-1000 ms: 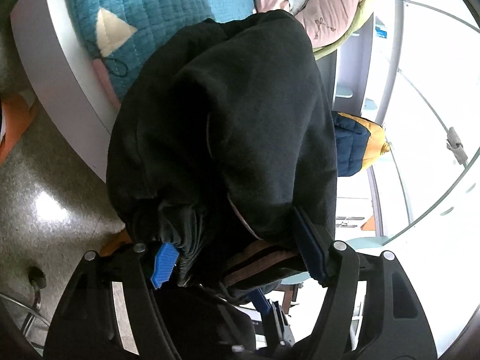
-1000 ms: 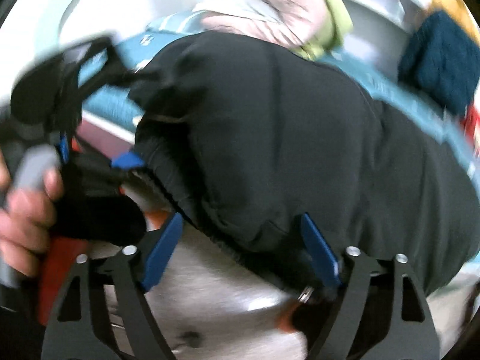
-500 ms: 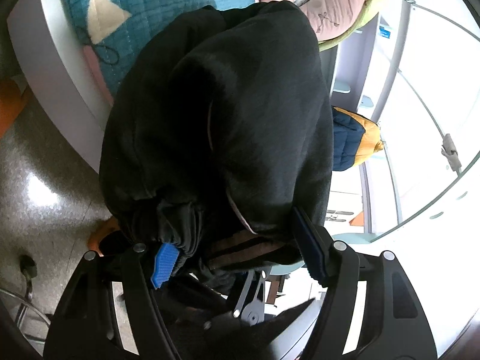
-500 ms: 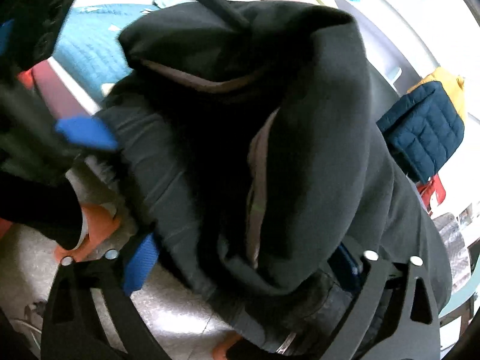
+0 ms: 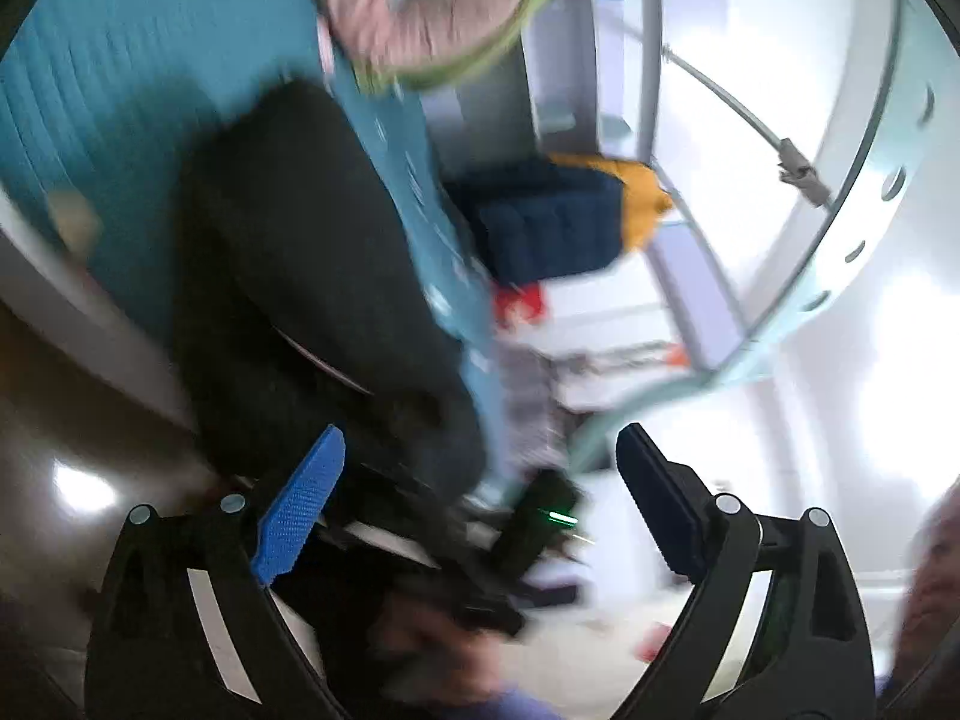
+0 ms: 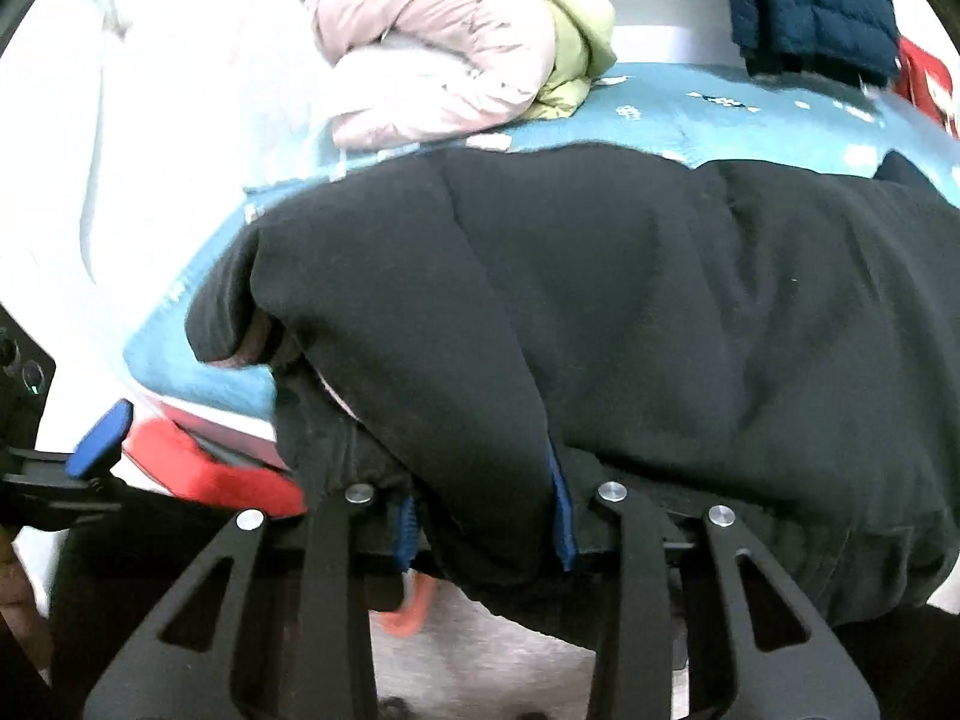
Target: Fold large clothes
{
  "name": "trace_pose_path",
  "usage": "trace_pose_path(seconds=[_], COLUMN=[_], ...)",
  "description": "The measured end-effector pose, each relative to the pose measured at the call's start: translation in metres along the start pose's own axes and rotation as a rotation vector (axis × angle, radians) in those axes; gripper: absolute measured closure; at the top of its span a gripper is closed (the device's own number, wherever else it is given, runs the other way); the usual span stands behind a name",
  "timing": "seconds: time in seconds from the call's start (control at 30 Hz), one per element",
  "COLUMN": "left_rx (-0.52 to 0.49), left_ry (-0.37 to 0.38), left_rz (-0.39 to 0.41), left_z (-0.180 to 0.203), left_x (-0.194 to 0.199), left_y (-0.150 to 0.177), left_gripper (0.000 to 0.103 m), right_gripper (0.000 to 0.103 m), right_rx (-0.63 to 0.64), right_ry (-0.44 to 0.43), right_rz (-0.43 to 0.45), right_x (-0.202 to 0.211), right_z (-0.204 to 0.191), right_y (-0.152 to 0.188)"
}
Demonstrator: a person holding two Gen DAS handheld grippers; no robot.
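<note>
A large black garment (image 6: 630,312) lies bunched on a teal quilted bed cover (image 6: 750,120), its near edge hanging over the side. My right gripper (image 6: 486,516) is shut on a thick fold of that near edge. The left wrist view is blurred: the black garment (image 5: 300,276) lies ahead and to the left. My left gripper (image 5: 474,498) is open and empty, its blue pads wide apart. My right gripper (image 5: 528,534) shows below it. My left gripper's blue pad (image 6: 99,432) shows at the left edge of the right wrist view.
A pink and pale green bundle of clothes (image 6: 456,54) lies at the back of the bed. A navy quilted jacket (image 6: 810,6) with a yellow part (image 5: 636,204) hangs beyond it. A red object (image 6: 204,468) sits low beside the bed. The shiny floor (image 5: 78,480) lies below.
My left gripper has let go of the black garment and opened wide, swinging right. My right gripper has closed on the garment's near edge, and the garment now lies lower on the bed.
</note>
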State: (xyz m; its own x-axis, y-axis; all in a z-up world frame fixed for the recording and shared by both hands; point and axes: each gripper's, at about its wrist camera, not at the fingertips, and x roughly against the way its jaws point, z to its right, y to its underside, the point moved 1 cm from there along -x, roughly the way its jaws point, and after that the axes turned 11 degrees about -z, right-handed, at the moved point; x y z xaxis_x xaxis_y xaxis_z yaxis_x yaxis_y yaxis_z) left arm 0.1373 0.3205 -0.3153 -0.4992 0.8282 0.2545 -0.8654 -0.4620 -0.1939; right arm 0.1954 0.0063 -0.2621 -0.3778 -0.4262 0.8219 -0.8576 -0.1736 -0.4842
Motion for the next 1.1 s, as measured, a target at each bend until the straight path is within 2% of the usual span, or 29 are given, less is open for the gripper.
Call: trace_pose_path(seconds=[0.03,0.07,0.1,0.13,0.17,0.23,0.3,0.37,0.4,0.47,0.53,0.63,0.77,0.8,0.83,0.93,1.0,1.07,1.1], left_rx=[-0.018,-0.024,-0.032,-0.051,-0.071,-0.146,-0.228,-0.278,-0.321,-0.354,-0.385,-0.385,-0.420,-0.413,-0.407,-0.409,-0.431,-0.442,-0.439], left_ry=[-0.097,-0.267,-0.353,-0.406,-0.506,-0.608,-0.759,-0.826,-0.828,-0.824,-0.763,-0.657,-0.604,-0.588,-0.579,-0.557,-0.554,-0.550,-0.538], left_rz=[0.030,0.052,0.050,0.043,0.028,0.015,-0.028,-0.080,-0.128,-0.159,-0.133,-0.040,-0.022,-0.015,-0.011,0.002,0.003,0.003,0.005], left_z=[-0.003,-0.011,-0.018,-0.023,-0.031,-0.035,-0.042,-0.044,-0.048,-0.056,-0.059,-0.056,-0.052,-0.053,-0.051,-0.051,-0.047,-0.045,-0.044], left_x=[0.008,0.015,0.015,0.013,0.005,-0.012,-0.037,-0.065,-0.081,-0.100,-0.112,-0.115,-0.120,-0.119,-0.119,-0.117,-0.116,-0.117,-0.117], left_y=[-0.003,-0.008,-0.011,-0.013,-0.015,-0.014,-0.009,-0.005,-0.001,0.001,0.000,-0.008,-0.015,-0.016,-0.015,-0.020,-0.021,-0.022,-0.024], left_gripper=[0.011,0.011,0.011,0.011,0.011,0.011,0.011,0.011,0.011,0.011,0.011,0.011,0.015,0.016,0.016,0.017,0.017,0.017,0.018], right_gripper=[0.072,0.072,0.072,0.072,0.072,0.072,0.072,0.072,0.072,0.072,0.072,0.066,0.059,0.051,0.046,0.045,0.045,0.061,0.078], right_rx=[-0.016,-0.031,-0.039,-0.043,-0.050,-0.058,-0.073,-0.083,-0.078,-0.060,-0.058,-0.054,-0.043,-0.046,-0.052,-0.088,-0.124,-0.136,-0.151], right_ry=[-0.020,-0.041,-0.053,-0.068,-0.081,-0.105,-0.125,-0.140,-0.139,-0.132,-0.130,-0.128,-0.137,-0.149,-0.160,-0.204,-0.169,-0.102,-0.079], right_rz=[0.004,0.008,0.013,0.013,0.016,0.013,0.013,-0.001,-0.005,-0.027,-0.046,-0.099,-0.173,-0.188,-0.190,-0.146,-0.081,-0.030,-0.010], right_x=[0.003,0.009,0.016,0.021,0.026,0.033,0.042,0.044,0.046,0.046,0.042,0.035,0.038,0.044,0.051,0.087,0.107,0.110,0.105], right_z=[0.000,0.001,0.001,0.002,0.003,0.005,0.008,0.011,0.010,0.008,0.006,0.006,0.013,0.016,0.018,0.035,0.053,0.067,0.074], right_y=[-0.007,-0.016,-0.016,-0.024,-0.029,-0.046,-0.053,-0.059,-0.062,-0.061,-0.055,-0.044,-0.024,-0.019,-0.015,-0.009,-0.020,-0.042,-0.056])
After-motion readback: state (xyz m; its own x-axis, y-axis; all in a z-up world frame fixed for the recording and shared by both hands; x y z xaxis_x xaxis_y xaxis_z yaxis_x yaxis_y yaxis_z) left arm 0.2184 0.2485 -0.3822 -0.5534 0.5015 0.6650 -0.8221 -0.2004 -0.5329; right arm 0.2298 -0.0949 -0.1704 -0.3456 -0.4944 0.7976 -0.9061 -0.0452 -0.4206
